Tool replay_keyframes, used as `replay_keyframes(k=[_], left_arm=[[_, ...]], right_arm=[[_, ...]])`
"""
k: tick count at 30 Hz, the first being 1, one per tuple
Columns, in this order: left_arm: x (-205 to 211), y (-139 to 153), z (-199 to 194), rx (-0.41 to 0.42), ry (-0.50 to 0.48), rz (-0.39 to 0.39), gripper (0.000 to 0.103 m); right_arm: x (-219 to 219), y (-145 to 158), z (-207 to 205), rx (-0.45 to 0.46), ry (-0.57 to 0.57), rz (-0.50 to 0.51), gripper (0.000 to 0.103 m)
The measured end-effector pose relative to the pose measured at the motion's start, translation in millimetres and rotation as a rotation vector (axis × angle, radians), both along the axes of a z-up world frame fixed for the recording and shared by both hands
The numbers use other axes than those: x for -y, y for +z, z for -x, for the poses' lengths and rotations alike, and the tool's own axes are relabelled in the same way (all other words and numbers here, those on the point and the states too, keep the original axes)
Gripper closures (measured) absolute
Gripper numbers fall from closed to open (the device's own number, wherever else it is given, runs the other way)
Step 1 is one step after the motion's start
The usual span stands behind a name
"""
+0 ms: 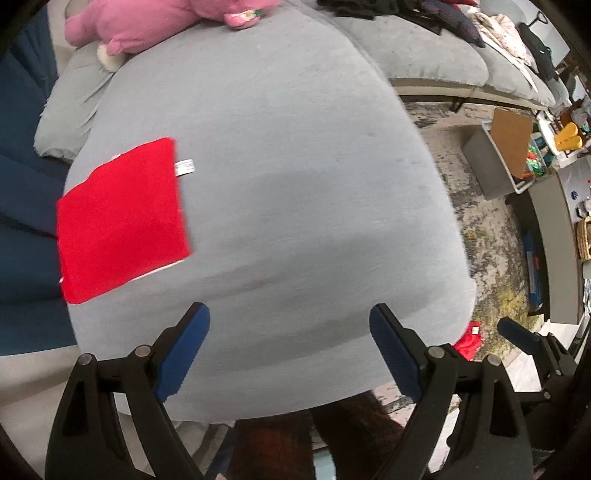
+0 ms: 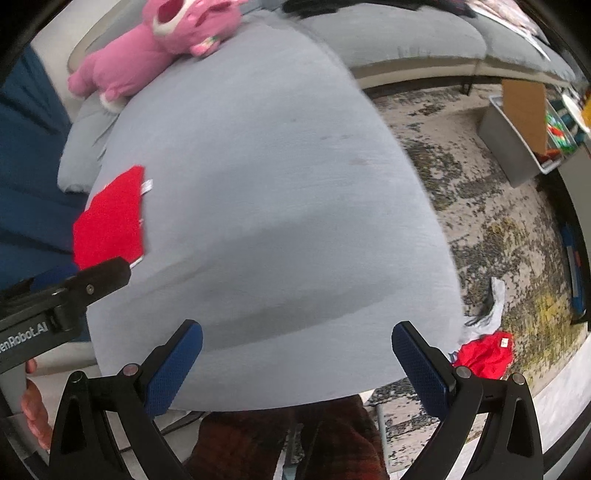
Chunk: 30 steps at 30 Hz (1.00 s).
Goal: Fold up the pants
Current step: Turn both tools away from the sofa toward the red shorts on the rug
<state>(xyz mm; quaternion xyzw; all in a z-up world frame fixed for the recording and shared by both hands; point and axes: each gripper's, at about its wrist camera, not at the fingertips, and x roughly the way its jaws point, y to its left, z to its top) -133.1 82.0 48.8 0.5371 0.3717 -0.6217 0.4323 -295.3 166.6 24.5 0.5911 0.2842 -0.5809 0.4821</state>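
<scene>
A folded red garment [image 1: 122, 218] with a white tag lies flat at the left edge of the grey cushion [image 1: 277, 184]; it also shows in the right wrist view [image 2: 109, 221]. My left gripper [image 1: 290, 350] is open and empty above the cushion's near edge, to the right of the folded garment. My right gripper [image 2: 297, 363] is open and empty over the cushion's [image 2: 277, 203] near edge. The left gripper's finger [image 2: 96, 277] shows at the left of the right wrist view. A crumpled red garment [image 2: 484, 354] lies on the rug by the cushion's right corner, also in the left wrist view [image 1: 468, 341].
A pink plush toy [image 1: 147, 22] [image 2: 159, 48] lies at the cushion's far end. A grey sofa [image 1: 424, 59] with clothes stands behind. A patterned rug [image 2: 480, 203] and a storage bin [image 1: 506, 155] are at right. A blue chair [image 1: 22, 221] stands left.
</scene>
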Motion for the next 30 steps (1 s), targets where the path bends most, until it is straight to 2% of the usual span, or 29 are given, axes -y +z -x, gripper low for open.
replay_keyframes(k=[4, 6, 10, 16, 23, 26, 30], left_arm=[[-14, 1, 45, -0.032, -0.081, -0.019, 0.026], [-22, 0, 69, -0.045, -0.143, -0.032, 0.026], [-36, -4, 106, -0.03, -0.234, -0.029, 0.026], [-54, -26, 157, 0.003, -0.354, -0.088, 0.026], [-76, -39, 198, 0.025, -0.5, -0.101, 0.026], [-82, -44, 210, 0.018, -0.557, -0.104, 0.026], [-87, -51, 225, -0.015, -0.631, -0.148, 0.026]], right_arm=[[-23, -2, 37, 0.004, -0.066, 0.006, 0.002], [-33, -4, 52, 0.002, -0.095, 0.001, 0.002], [-52, -12, 80, 0.001, -0.159, -0.02, 0.002], [-83, -27, 110, 0.012, -0.271, -0.054, 0.002], [-108, -42, 129, -0.002, -0.375, -0.113, 0.002], [-114, -46, 134, -0.018, -0.419, -0.133, 0.002], [-123, -49, 139, -0.038, -0.475, -0.156, 0.002]])
